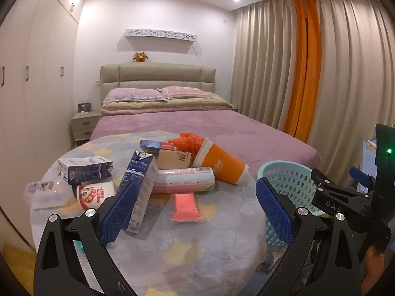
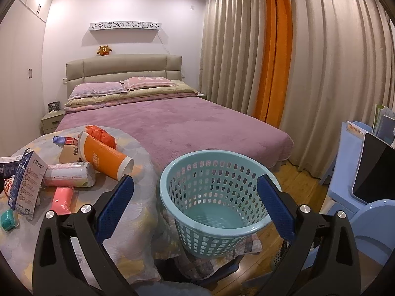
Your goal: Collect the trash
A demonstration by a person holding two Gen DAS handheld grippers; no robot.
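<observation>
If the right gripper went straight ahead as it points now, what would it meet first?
Most likely the basket, which sits between the open fingers of the right gripper. It would probably reach the near rim first, though depth is unclear.

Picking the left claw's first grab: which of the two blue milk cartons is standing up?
The tall blue carton just past the left claw stands upright, leaning slightly. The other blue carton, farther left, lies on its side.
</observation>
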